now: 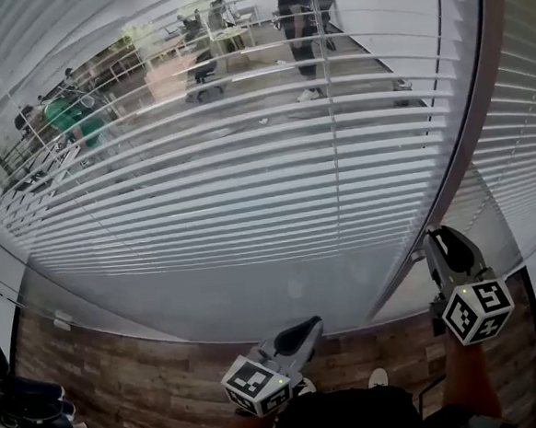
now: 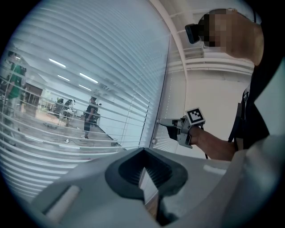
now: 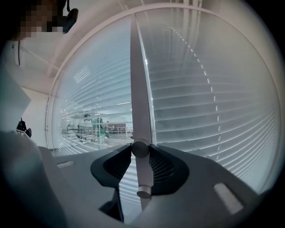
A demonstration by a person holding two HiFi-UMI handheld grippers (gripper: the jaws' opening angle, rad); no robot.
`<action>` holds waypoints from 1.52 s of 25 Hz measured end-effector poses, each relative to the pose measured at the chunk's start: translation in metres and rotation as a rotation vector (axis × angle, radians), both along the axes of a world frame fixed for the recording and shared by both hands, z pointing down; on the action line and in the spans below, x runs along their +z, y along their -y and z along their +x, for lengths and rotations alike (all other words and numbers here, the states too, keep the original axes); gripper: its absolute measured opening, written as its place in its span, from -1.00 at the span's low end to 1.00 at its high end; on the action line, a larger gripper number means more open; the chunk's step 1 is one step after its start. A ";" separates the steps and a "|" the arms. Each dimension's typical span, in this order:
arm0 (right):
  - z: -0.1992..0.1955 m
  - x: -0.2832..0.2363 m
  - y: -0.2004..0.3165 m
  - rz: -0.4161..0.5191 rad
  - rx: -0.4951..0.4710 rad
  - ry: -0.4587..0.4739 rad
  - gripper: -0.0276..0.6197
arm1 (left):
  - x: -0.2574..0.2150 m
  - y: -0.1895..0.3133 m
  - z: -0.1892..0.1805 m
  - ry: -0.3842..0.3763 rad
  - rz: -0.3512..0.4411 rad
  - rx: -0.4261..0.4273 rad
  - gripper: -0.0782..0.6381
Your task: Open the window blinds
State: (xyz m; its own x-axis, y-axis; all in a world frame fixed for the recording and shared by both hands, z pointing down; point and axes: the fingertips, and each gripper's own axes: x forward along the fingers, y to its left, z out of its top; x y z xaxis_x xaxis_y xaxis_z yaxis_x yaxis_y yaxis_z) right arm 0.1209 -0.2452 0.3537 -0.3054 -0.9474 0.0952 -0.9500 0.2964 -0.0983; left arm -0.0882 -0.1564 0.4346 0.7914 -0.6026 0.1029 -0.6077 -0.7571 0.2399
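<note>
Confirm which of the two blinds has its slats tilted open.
The left blind: the office shows between its slats. The right blind shows only closed white slats, nothing visible through it.

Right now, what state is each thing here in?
Left blind: lowered, slats tilted open.
Right blind: lowered, slats nearly shut.
Wand: hanging, gripped near its bottom end.
Right gripper: jaws closed on wand.
Left gripper: jaws together, empty.
</note>
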 end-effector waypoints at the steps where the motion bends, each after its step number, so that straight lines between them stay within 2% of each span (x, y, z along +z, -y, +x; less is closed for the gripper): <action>1: 0.001 0.002 0.000 0.002 0.004 -0.020 -0.45 | 0.002 0.000 0.002 0.001 -0.002 0.003 -0.78; 10: -0.012 0.002 -0.008 0.037 0.018 -0.175 -0.45 | 0.001 -0.006 -0.011 0.011 0.017 0.002 -0.78; 14: -0.004 0.006 0.004 0.048 0.023 -0.238 -0.45 | 0.004 0.006 -0.001 0.013 0.019 -0.003 -0.78; 17: 0.003 -0.003 0.008 0.068 0.036 -0.319 -0.45 | -0.004 0.010 0.005 0.010 0.021 -0.005 -0.78; 24: -0.013 -0.006 -0.002 0.115 0.066 -0.512 -0.46 | -0.006 0.000 -0.006 0.009 0.016 0.001 -0.78; 31: -0.021 -0.015 -0.015 0.112 0.070 -0.512 -0.45 | -0.009 -0.011 -0.011 0.003 0.021 0.003 -0.78; 38: 0.008 0.008 0.016 0.111 0.048 -0.471 -0.44 | 0.005 0.018 0.014 0.013 0.012 -0.007 -0.78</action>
